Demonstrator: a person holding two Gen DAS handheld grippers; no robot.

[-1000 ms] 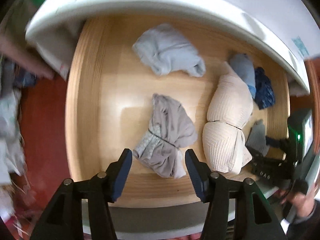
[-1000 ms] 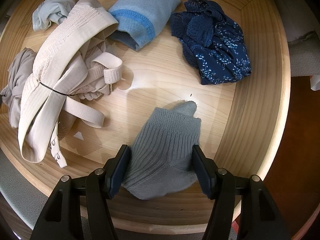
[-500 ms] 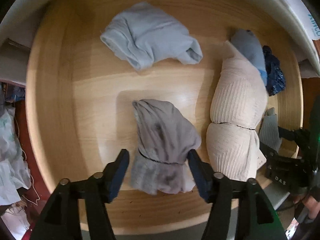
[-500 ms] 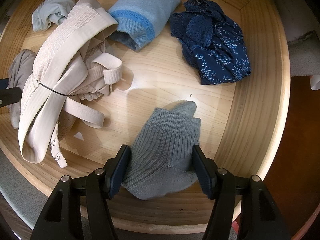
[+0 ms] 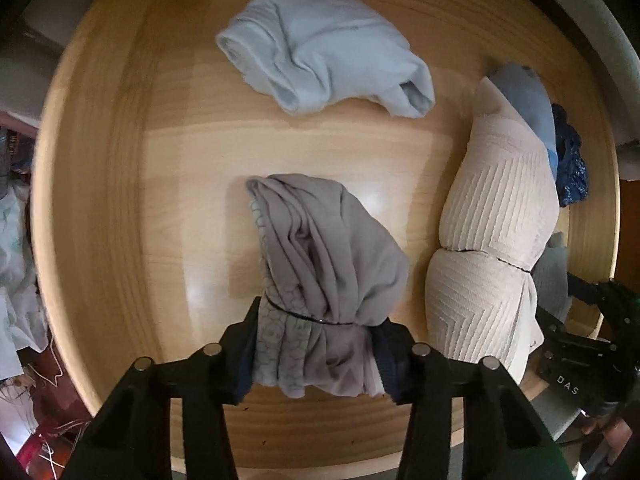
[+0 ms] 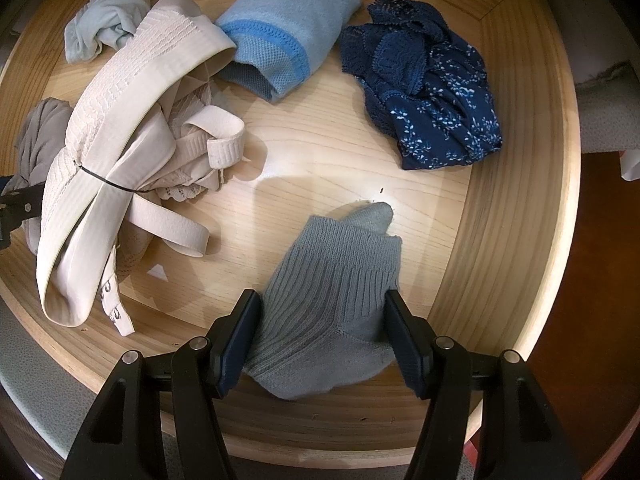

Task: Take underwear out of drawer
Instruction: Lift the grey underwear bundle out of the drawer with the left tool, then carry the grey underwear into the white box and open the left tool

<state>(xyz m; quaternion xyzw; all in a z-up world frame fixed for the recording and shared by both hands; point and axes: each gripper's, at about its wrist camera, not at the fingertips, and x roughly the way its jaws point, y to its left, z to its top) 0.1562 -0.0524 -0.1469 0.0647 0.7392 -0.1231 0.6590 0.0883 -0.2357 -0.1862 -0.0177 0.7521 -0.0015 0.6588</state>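
Observation:
A grey underwear bundle, tied with a thin black band, lies on the wooden drawer floor. My left gripper points down over it. Its jaws are closing, and the pads press the bundle's tied waist from both sides. My right gripper is shut on a grey ribbed sock, whose near end is raised off the drawer floor. The grey bundle also shows at the left edge of the right wrist view, with the left gripper's tip beside it.
Also in the drawer: a pale blue garment, a beige bra tied with a band, a light blue knit piece, a navy floral underwear. The drawer's walls curve around all sides. Loose clutter lies outside at left.
The left gripper sank over the grey bundle, opened wider around it, then closed onto its tied waist. The right gripper and the sock stayed still.

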